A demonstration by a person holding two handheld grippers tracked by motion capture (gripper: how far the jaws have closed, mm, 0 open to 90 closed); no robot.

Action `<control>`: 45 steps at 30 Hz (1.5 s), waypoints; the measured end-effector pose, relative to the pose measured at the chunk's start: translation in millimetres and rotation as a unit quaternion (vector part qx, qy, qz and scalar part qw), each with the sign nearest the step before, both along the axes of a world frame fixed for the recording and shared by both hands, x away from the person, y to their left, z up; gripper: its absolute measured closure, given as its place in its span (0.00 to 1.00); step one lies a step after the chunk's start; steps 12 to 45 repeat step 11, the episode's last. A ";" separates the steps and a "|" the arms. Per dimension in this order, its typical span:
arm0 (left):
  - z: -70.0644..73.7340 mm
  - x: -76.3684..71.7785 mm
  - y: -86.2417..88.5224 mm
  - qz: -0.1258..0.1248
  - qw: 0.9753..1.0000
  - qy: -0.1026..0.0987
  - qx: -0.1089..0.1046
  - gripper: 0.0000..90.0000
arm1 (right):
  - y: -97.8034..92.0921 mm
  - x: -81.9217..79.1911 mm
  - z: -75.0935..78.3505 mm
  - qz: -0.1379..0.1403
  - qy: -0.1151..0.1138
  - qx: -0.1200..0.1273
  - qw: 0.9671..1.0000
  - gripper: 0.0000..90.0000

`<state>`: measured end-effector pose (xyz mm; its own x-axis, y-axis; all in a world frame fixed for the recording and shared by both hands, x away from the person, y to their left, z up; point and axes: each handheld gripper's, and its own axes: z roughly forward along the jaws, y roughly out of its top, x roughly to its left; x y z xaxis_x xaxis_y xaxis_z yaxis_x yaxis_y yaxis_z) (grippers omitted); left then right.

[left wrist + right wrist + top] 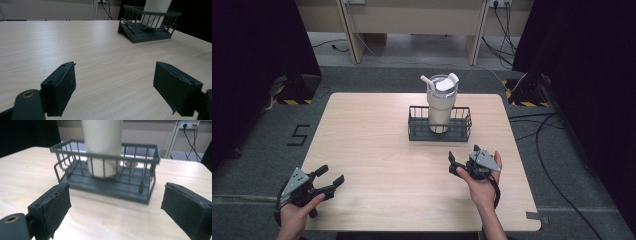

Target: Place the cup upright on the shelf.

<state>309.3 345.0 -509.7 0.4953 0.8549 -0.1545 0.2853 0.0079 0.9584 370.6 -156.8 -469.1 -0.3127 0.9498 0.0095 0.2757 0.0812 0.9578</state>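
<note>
A cream tumbler (440,102) with a clear lid and a white straw stands upright in a dark wire basket (440,131) at the table's far middle. The basket (140,192) with the tumbler (102,145) lies close ahead in the right gripper view. My right gripper (463,158) is open, just in front of the basket and slightly right, with nothing between its jaws. At the near left corner my left gripper (330,176) is open and empty too, far from the basket (147,32).
The light wooden table (377,150) is bare between the two grippers. Black curtains hang at both sides. Cables (542,130) trail over the grey floor to the right. A wooden bench stands beyond the table.
</note>
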 end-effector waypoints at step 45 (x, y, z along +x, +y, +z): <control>-0.2 0.3 0.2 0.002 1.000 0.001 0.001 0.19 | -13.5 -29.8 -18.3 -0.011 -0.005 0.011 1.000 0.15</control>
